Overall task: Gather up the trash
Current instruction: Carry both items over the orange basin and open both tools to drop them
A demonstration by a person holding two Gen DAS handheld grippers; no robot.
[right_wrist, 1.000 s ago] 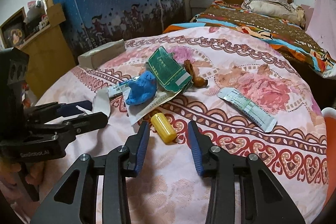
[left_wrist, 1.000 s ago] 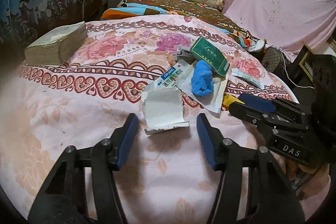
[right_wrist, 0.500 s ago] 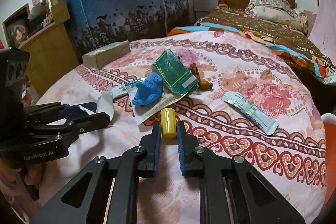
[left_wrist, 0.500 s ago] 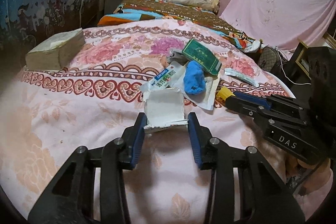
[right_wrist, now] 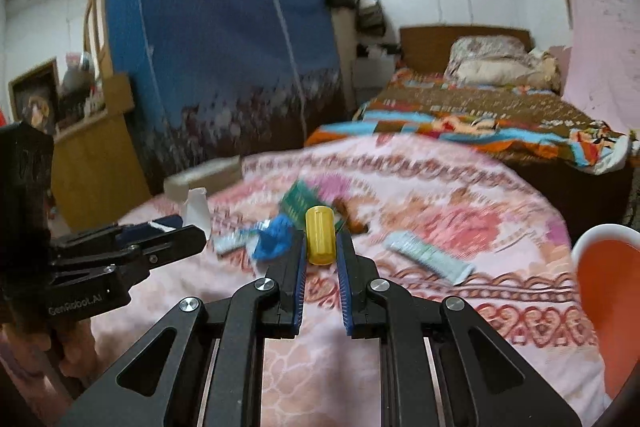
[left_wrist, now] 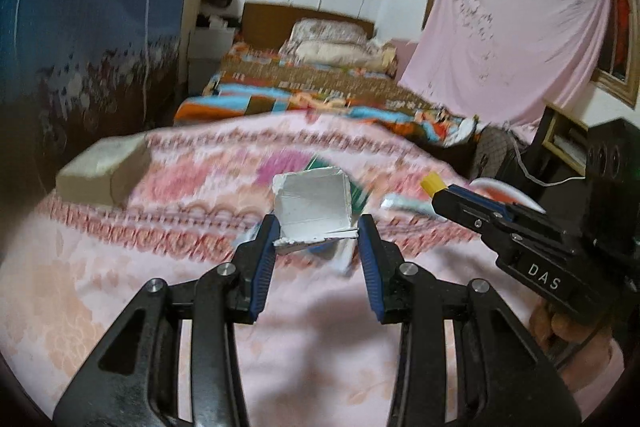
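A pink floral quilt (left_wrist: 120, 291) covers the near bed, with a thick grey book (left_wrist: 100, 173) near its far left edge. Behind it stand a blue fabric wardrobe (right_wrist: 224, 39), a brown wooden headboard (left_wrist: 280, 17) and a hanging pink sheet (left_wrist: 516, 43)

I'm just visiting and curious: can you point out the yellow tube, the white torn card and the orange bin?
yellow tube (right_wrist: 319, 235): right wrist view, middle of its side.
white card (left_wrist: 313, 206): left wrist view, centre of its face.
orange bin (right_wrist: 608, 291): right wrist view, inner wall.
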